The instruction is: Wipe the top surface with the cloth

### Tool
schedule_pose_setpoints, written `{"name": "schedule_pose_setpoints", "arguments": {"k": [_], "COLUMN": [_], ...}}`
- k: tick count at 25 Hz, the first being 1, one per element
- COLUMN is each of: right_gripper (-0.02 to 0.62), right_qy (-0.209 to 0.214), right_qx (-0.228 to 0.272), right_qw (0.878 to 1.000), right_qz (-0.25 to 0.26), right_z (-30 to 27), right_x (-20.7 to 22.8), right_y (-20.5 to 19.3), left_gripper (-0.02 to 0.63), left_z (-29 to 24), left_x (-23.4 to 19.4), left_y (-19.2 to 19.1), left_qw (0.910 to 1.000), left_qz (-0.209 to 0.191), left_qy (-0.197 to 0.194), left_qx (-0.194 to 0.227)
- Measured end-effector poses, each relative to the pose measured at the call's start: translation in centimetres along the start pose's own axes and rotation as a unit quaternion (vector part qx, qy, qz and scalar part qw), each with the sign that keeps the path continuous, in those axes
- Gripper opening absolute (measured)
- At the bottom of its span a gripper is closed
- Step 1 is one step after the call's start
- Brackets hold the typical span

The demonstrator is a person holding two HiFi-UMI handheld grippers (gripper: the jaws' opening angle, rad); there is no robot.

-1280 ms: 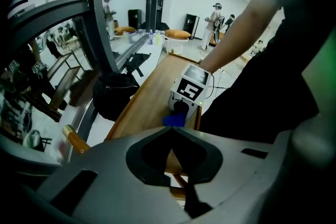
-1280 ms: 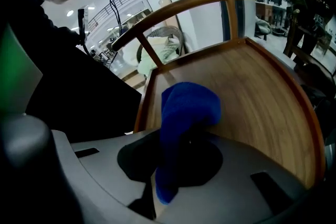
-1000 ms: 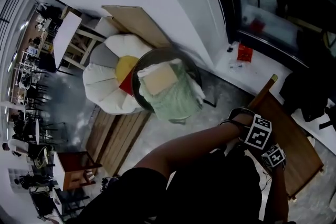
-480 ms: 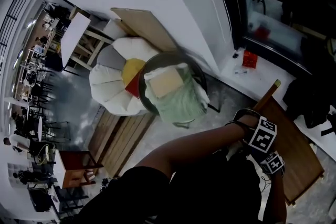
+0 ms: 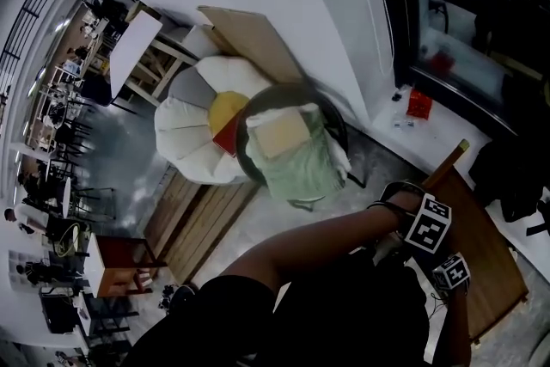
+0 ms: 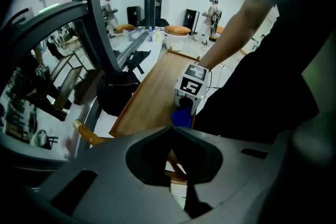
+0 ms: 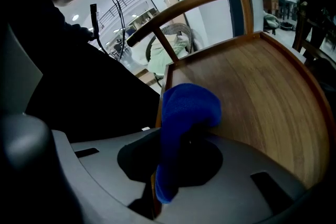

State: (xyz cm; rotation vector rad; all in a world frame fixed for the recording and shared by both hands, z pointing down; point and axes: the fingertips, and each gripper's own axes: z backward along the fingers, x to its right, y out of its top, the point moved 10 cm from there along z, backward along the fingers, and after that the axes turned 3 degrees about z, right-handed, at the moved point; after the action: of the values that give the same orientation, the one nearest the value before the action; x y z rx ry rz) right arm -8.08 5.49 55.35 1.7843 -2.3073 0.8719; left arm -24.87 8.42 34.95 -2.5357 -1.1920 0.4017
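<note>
A blue cloth [image 7: 186,110] hangs folded from my right gripper [image 7: 181,131], which is shut on it just above the wooden top [image 7: 257,92]. The left gripper view shows that right gripper [image 6: 185,113] from the front, its marker cube above the blue cloth [image 6: 181,118], over the long wooden top [image 6: 152,97]. My left gripper [image 6: 170,139] is shut with nothing between its jaws. In the head view both marker cubes, left [image 5: 427,223] and right [image 5: 451,272], sit by the wooden top [image 5: 485,241]; the cloth is hidden there.
A curved wooden rail [image 7: 199,0] arches over the top's far end. A black bag [image 6: 118,94] lies beside the top by the glass wall. On the floor are a round chair with a green blanket [image 5: 296,159], a flower-shaped cushion [image 5: 193,133] and wooden planks [image 5: 202,219].
The head view has swung a little, so the chair and cushion sit further right. Both marker cubes have slipped slightly lower; the hold on the cloth looks unchanged.
</note>
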Motion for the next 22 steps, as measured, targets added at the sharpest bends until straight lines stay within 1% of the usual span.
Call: {"name": "schedule_pose_setpoints", "arguments": {"k": [2, 5, 8, 10, 12, 14, 16, 18, 22], "right_gripper": [0.066, 0.066, 0.066, 0.066, 0.066, 0.066, 0.066, 0.066, 0.066], "right_qy": [-0.014, -0.050, -0.087, -0.111, -0.139, -0.179, -0.204, -0.212, -0.207], "right_qx": [0.021, 0.059, 0.098, 0.131, 0.153, 0.142, 0.125, 0.107, 0.059], "right_qw": [1.000, 0.997, 0.991, 0.985, 0.978, 0.973, 0.971, 0.971, 0.976], "right_qz": [-0.006, -0.023, -0.016, -0.012, -0.024, -0.033, -0.025, -0.018, -0.006], "right_z": [0.9, 3.1, 5.2, 6.7, 8.0, 9.8, 10.7, 11.2, 10.4], "right_x": [0.4, 1.5, 2.9, 4.9, 7.8, 10.3, 12.5, 13.9, 15.4], "right_y": [0.3, 1.0, 3.2, 4.2, 3.8, 3.4, 2.7, 2.2, 1.6], "left_gripper": [0.011, 0.011, 0.011, 0.011, 0.011, 0.011, 0.011, 0.011, 0.010], "left_z": [0.2, 0.0, 0.0, -0.2, -1.2, -2.7, -4.2, -5.6, -7.5], "left_x": [0.1, -0.1, -1.0, -2.2, -3.6, -5.0, -6.6, -8.1, -10.8], "left_y": [0.0, 0.2, -0.2, -0.1, 0.5, 1.6, 3.2, 5.0, 7.7], "left_qw": [1.0000, 0.9999, 0.9998, 0.9997, 0.9995, 0.9990, 0.9983, 0.9976, 0.9966], "left_qz": [0.001, -0.009, -0.018, -0.018, -0.021, -0.030, -0.042, -0.055, -0.072], "left_qy": [0.000, -0.003, 0.000, 0.010, 0.023, 0.034, 0.040, 0.042, 0.040], "left_qx": [0.001, 0.006, 0.009, 0.010, 0.006, 0.001, -0.001, 0.000, -0.006]}}
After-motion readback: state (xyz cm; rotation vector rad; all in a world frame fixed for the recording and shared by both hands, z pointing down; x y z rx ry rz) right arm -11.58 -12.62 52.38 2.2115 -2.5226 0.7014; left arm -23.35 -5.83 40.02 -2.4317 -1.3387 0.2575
